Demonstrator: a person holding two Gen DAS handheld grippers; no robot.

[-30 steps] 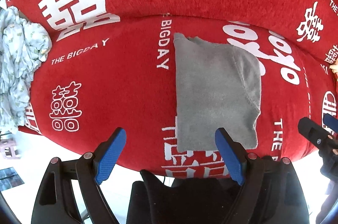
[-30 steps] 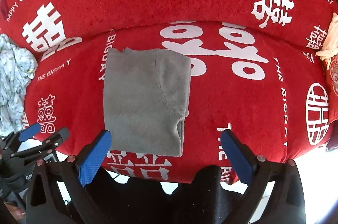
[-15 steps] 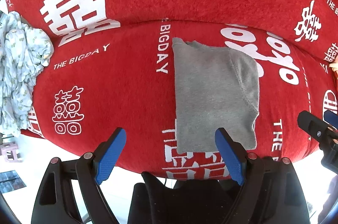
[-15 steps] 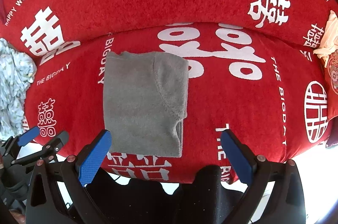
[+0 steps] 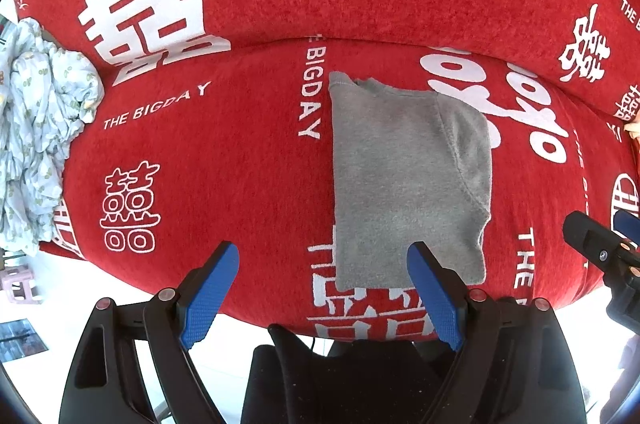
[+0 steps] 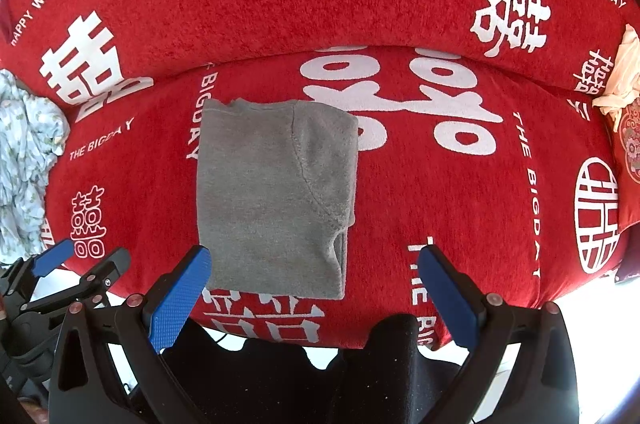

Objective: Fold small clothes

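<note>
Both the left gripper [image 5: 322, 288] and right gripper [image 6: 316, 288] gape wide before the folded grey garment [image 6: 276, 196] on the "THE BIGDAY" cover [image 6: 480, 192].

Plain grey garment [image 5: 404, 180] on red white-lettered cover [image 5: 224, 160].

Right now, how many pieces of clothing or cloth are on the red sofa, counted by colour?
Grey: 1, folded grey garment
Pale blue patterned: 1, crumpled pile
Cream: 1, bundle at the right edge
Total: 3

Patterned cloth [image 5: 36, 152]: cut off by left frame edge.
Right gripper [image 5: 608, 256]: mostly beyond lower right edge.
Cream fabric [image 6: 620, 76]: partly cropped, upper right.
</note>
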